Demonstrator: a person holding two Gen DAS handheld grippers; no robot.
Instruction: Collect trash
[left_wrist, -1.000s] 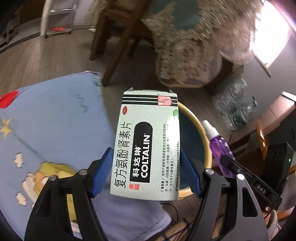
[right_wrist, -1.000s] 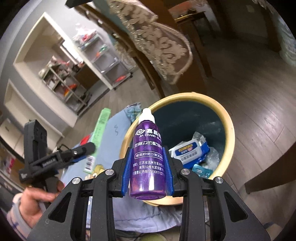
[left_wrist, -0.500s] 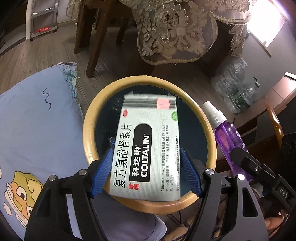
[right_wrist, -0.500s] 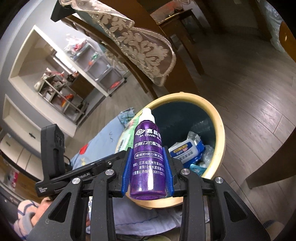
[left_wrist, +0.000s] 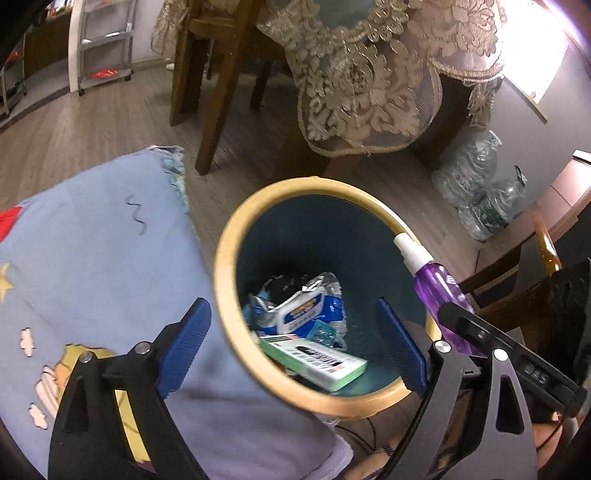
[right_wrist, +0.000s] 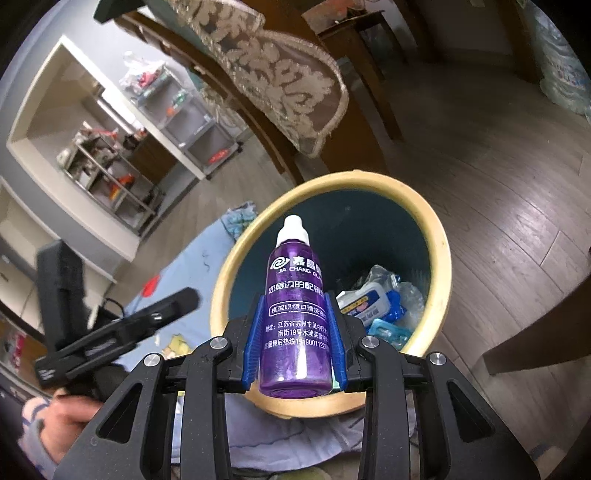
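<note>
A round trash bin with a yellow rim (left_wrist: 229, 236) and a dark teal inside stands on the floor; it also shows in the right wrist view (right_wrist: 439, 236). My left gripper (left_wrist: 291, 343) is open and empty above the bin's near side. The green-white medicine box (left_wrist: 317, 362) lies inside the bin beside a blue-white wipes pack (left_wrist: 306, 306). My right gripper (right_wrist: 295, 343) is shut on a purple spray bottle (right_wrist: 295, 306) with a white cap, held over the bin's near rim. The bottle also shows in the left wrist view (left_wrist: 436, 284).
A blue cartoon cushion (left_wrist: 92, 258) lies left of the bin. A wooden table with a lace cloth (left_wrist: 369, 74) and chair legs (left_wrist: 218, 85) stand behind it. Clear plastic bottles (left_wrist: 476, 192) sit at the right. Shelves (right_wrist: 122, 147) line the far wall.
My left gripper has opened and the medicine box has dropped from it into the bin. My right gripper still holds the purple bottle, now closer over the bin.
</note>
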